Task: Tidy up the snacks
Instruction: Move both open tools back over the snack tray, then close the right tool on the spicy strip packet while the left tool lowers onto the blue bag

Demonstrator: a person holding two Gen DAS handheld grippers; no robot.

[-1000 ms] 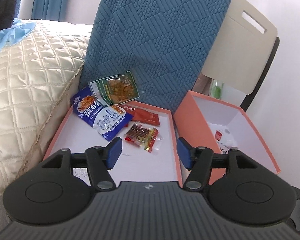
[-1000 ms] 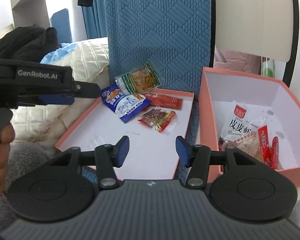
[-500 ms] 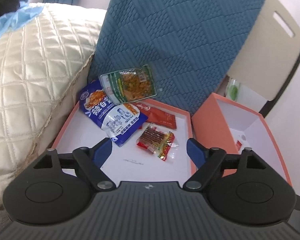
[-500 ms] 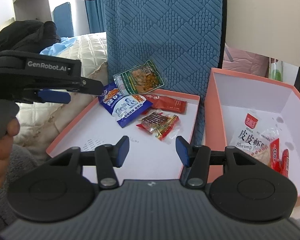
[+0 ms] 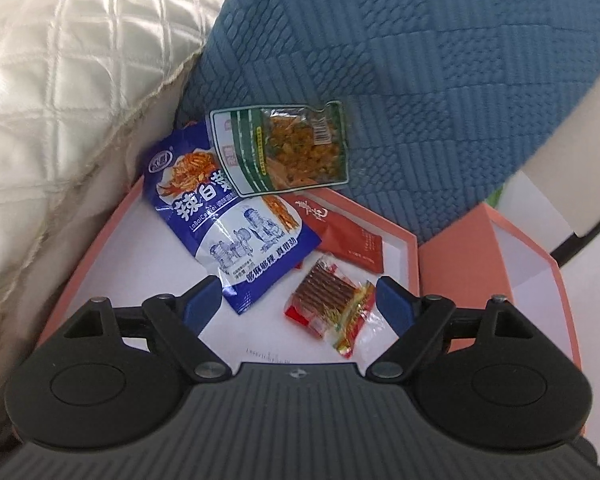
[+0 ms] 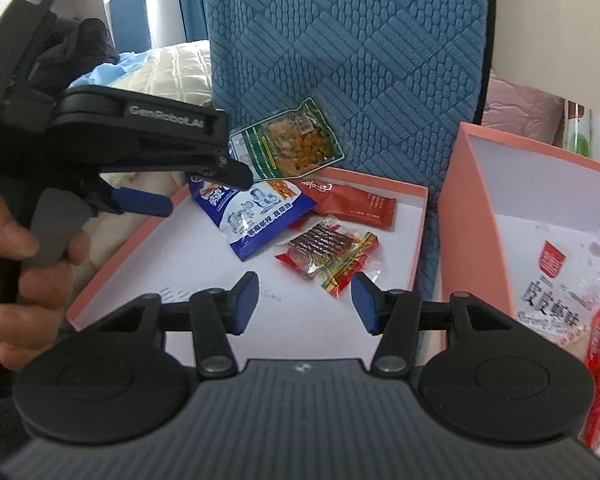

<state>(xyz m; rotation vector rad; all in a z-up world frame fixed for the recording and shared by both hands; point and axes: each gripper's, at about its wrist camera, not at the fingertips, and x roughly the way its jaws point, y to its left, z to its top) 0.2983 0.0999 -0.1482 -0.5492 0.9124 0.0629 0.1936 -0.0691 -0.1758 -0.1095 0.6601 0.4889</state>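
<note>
Left tool point(image 5: 298, 306) released, jaws just widened, nothing gripped; red snack packet point(image 5: 332, 308) lies in tray point(image 5: 112, 248) at frame centre between its fingertips; right tool point(image 6: 304, 300) released, empty.

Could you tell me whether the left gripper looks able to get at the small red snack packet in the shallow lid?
Probably yes: the left gripper is open, and the red snack packet lies uncovered beyond its fingertips, beside the blue packet.
</note>
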